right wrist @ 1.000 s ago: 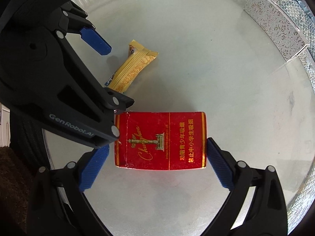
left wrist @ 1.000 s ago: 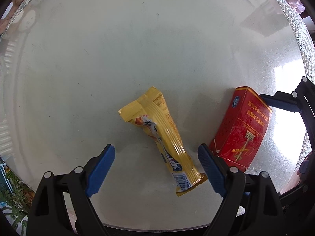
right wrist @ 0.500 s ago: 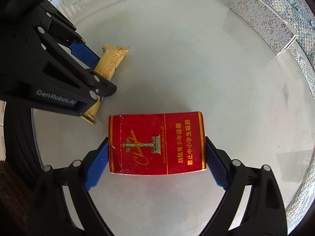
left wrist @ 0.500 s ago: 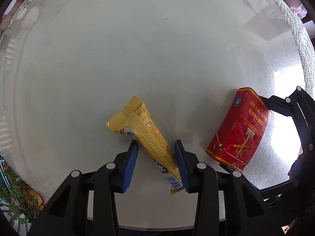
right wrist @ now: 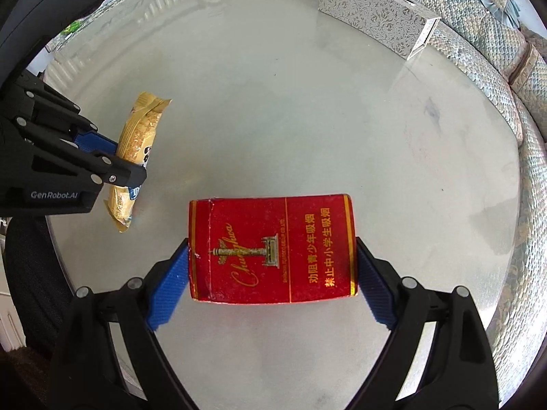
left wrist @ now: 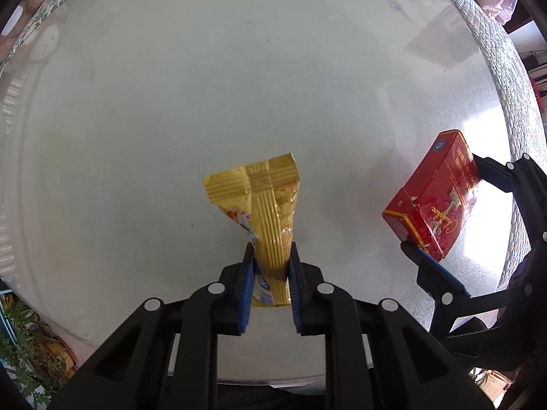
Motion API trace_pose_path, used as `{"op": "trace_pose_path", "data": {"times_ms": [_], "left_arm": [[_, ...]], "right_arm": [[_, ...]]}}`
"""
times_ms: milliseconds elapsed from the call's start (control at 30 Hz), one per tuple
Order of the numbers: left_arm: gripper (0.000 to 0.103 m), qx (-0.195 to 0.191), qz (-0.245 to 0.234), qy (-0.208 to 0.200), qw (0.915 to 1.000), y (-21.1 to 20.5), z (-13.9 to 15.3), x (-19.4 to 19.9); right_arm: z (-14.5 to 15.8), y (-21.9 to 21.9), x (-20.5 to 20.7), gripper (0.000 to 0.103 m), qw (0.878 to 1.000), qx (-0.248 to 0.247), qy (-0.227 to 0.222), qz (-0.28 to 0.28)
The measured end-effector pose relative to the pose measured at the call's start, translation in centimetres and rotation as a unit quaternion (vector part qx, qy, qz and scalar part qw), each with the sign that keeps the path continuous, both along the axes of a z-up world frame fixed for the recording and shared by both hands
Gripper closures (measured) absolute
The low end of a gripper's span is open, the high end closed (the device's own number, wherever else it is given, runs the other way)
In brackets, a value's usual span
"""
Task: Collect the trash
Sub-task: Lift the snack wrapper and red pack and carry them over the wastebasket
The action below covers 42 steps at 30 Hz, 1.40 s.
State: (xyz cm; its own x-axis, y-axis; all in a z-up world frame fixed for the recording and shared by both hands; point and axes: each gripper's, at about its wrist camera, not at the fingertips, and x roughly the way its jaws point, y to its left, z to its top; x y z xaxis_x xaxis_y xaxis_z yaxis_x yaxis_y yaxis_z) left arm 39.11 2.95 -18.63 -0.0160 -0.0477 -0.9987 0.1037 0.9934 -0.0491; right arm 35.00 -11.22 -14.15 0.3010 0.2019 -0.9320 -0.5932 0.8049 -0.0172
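Note:
My left gripper [left wrist: 271, 256] is shut on a yellow snack wrapper [left wrist: 263, 201] and holds it above the round glass table [left wrist: 205, 85]; the wrapper's far end points away from me. It also shows in the right wrist view [right wrist: 138, 150], pinched by the left gripper [right wrist: 135, 167] at the left. My right gripper [right wrist: 271, 266] is shut on a red cigarette pack [right wrist: 273, 249], gripping its two short ends and holding it above the table. The pack also shows in the left wrist view [left wrist: 434, 198] at the right, between the right gripper's fingers [left wrist: 441, 215].
A silver patterned box [right wrist: 376, 13] lies at the far right edge of the table [right wrist: 307, 102]. A patterned sofa [right wrist: 495, 27] runs behind it. Green plants [left wrist: 24, 358] stand below the table's near left edge.
My left gripper has closed on the yellow wrapper and lifted it off the glass. My right gripper has closed on the red pack and raised it.

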Motion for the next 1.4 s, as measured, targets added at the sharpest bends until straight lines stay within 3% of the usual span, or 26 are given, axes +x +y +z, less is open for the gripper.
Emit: {"op": "trace_pose_path", "data": {"times_ms": [433, 733, 967, 1400], "left_arm": [[0.087, -0.022, -0.037, -0.045, 0.9980, -0.6, 4.7, -6.8], [0.087, -0.024, -0.058, -0.086, 0.9943, -1.5, 11.3, -11.1], [0.087, -0.033, -0.079, -0.097, 0.9916, -2.6, 10.0, -16.8], [0.087, -0.053, -0.116, -0.093, 0.9875, -5.3, 4.4, -24.9]], "right_arm": [[5.3, -2.8, -5.2, 0.016, 0.998, 0.001, -0.042, -0.053], [8.8, -3.0, -11.6, 0.016, 0.996, 0.002, -0.075, -0.050], [8.2, -2.8, -17.2, 0.016, 0.996, -0.001, -0.081, -0.040], [3.4, -2.7, -25.6, 0.017, 0.998, 0.005, -0.057, -0.038]]}}
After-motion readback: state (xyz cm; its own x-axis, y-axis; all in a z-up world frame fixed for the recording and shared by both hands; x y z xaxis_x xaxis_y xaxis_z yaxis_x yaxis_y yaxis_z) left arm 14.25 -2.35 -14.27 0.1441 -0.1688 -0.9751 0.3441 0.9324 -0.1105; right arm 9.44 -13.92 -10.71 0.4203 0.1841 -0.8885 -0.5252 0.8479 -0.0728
